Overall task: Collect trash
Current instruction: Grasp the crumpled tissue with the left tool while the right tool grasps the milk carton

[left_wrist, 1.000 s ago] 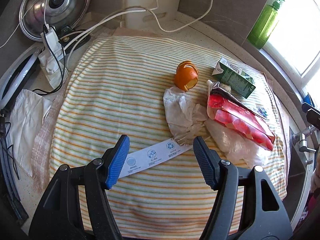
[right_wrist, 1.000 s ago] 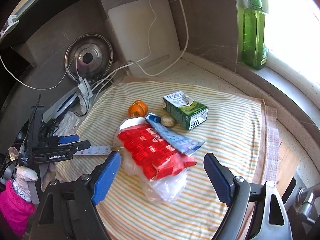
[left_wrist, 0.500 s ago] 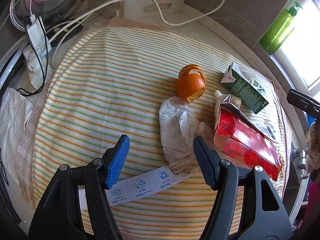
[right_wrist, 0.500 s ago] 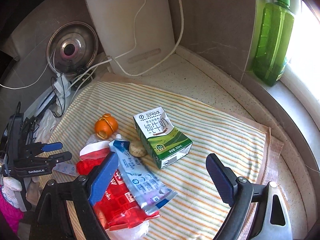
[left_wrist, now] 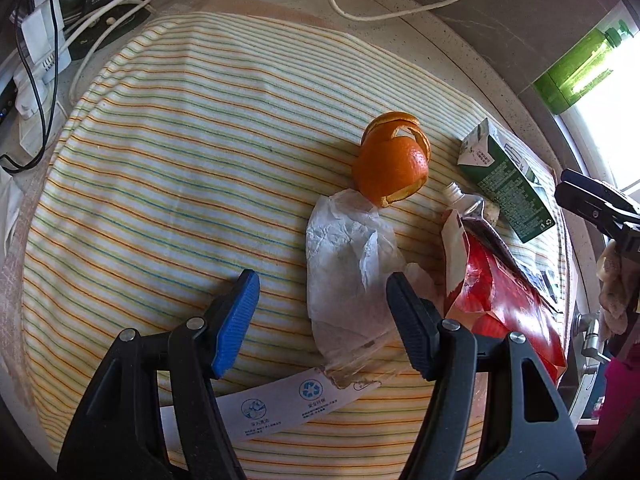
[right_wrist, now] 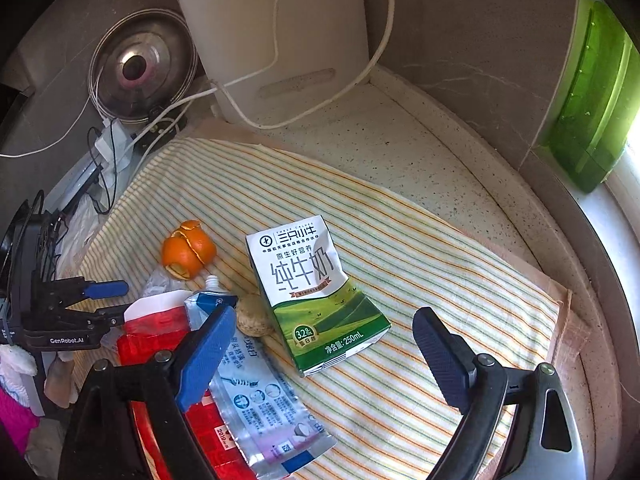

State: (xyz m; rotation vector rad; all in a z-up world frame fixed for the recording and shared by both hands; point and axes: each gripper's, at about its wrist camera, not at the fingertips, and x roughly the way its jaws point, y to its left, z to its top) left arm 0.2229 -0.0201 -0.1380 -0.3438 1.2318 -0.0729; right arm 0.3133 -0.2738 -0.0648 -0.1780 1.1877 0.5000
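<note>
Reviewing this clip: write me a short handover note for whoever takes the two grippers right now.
Left gripper: open, empty, poised over the crumpled white wrapper.
Right gripper: open, empty, above the milk carton.
Trash, all lying on the striped cloth: orange peel, red packet, blue-and-white spouted pouch across the red packet, a small tan lump beside the carton, and a white paper strip at the near edge.
Done: nothing picked up.
Left: collect every piece.
</note>
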